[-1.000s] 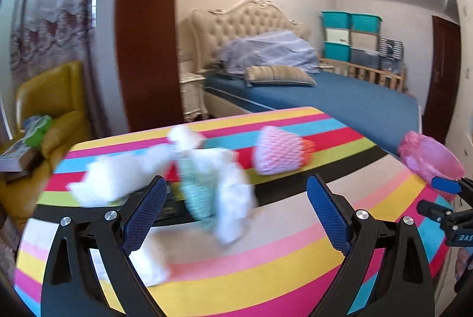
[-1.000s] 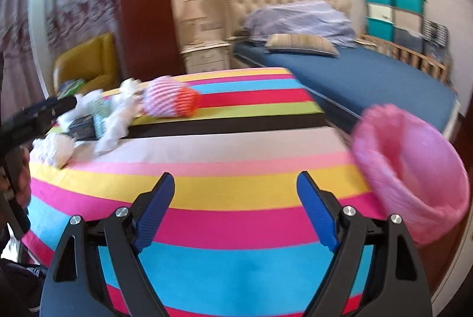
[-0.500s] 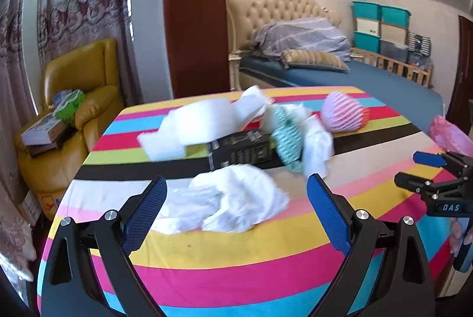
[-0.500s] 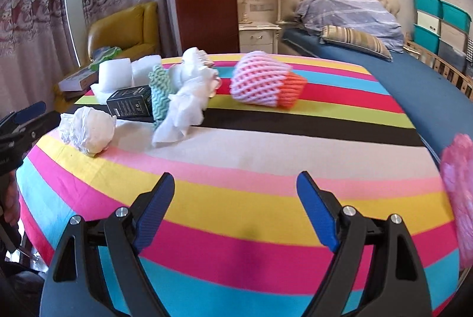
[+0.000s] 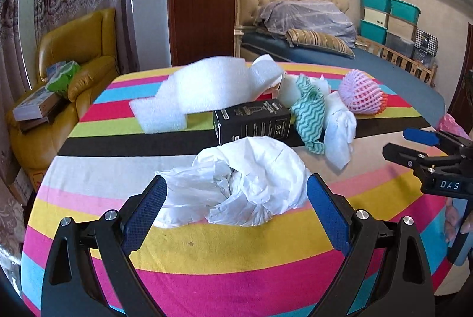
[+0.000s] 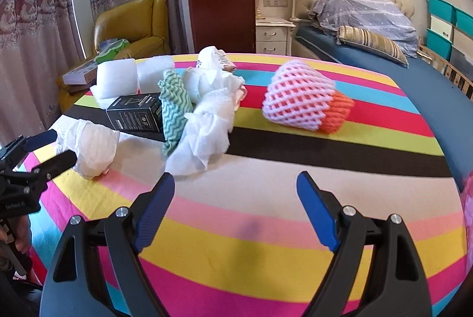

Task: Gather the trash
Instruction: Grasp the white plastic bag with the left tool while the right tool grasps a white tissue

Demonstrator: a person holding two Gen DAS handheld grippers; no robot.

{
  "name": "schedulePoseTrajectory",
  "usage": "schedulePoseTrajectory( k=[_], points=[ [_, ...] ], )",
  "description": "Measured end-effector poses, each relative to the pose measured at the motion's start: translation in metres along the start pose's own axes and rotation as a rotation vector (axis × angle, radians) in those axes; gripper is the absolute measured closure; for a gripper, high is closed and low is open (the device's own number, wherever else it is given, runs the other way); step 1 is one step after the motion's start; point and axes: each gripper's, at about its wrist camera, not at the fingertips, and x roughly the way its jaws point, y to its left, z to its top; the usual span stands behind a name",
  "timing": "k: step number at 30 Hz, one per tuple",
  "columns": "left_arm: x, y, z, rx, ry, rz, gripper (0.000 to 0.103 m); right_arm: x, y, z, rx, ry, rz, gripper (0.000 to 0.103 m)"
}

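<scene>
A crumpled white plastic bag lies on the striped table between the open jaws of my left gripper; it also shows in the right wrist view. Behind it lie a black box, a teal wavy cloth, white tissues, white foam sheets and a pink and orange foam net. My right gripper is open and empty above the table, near the tissues and in front of the foam net.
The pink bin liner peeks at the table's right edge, also in the right wrist view. A yellow armchair with books stands to the left. A bed lies behind the table, and a nightstand beside it.
Both grippers have swung left, away from the pink bin. My left gripper has closed in on the white plastic bag, which now sits between its jaws. Both stay open.
</scene>
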Motion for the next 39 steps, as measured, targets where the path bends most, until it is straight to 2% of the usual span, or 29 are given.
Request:
schedulePoseTrajectory(
  k=[4, 7, 8, 10, 17, 18, 20, 21, 23, 26, 29, 39],
  points=[
    [0.016, 0.005, 0.006, -0.019, 0.05, 0.013, 0.014, 0.015, 0.007, 0.013, -0.025, 0.012, 0.009, 0.021],
    [0.025, 0.008, 0.009, -0.023, 0.075, 0.023, 0.014, 0.031, 0.013, 0.024, -0.034, 0.027, 0.023, 0.027],
    [0.027, 0.009, 0.009, -0.024, 0.084, 0.022, 0.021, 0.035, 0.015, 0.027, -0.034, 0.033, 0.026, 0.031],
    [0.031, 0.011, 0.01, -0.035, 0.097, -0.001, 0.027, 0.047, 0.018, 0.035, -0.032, 0.053, 0.025, 0.038],
    [0.037, 0.014, 0.014, -0.019, 0.094, 0.008, 0.032, 0.077, 0.022, 0.054, 0.001, 0.092, 0.032, 0.046],
    [0.038, 0.014, 0.014, -0.021, 0.095, 0.008, 0.032, 0.082, 0.02, 0.056, 0.01, 0.103, 0.027, 0.049],
    [0.04, 0.014, 0.014, -0.021, 0.099, 0.002, 0.036, 0.087, 0.018, 0.057, 0.025, 0.123, 0.044, 0.065],
    [0.039, 0.013, 0.014, -0.019, 0.098, 0.001, 0.037, 0.087, 0.018, 0.057, 0.026, 0.121, 0.053, 0.066],
    [0.036, 0.012, 0.013, -0.013, 0.084, 0.006, 0.046, 0.083, 0.019, 0.054, 0.015, 0.102, 0.054, 0.08],
    [0.03, 0.009, 0.012, 0.0, 0.061, 0.015, 0.053, 0.073, 0.019, 0.048, 0.005, 0.074, 0.052, 0.087],
    [0.024, 0.006, 0.009, -0.001, 0.052, 0.009, 0.058, 0.058, 0.017, 0.038, 0.017, 0.057, 0.054, 0.088],
    [-0.003, -0.008, -0.006, -0.009, -0.007, -0.02, 0.059, -0.002, 0.004, -0.01, 0.053, 0.01, 0.052, 0.088]
  ],
)
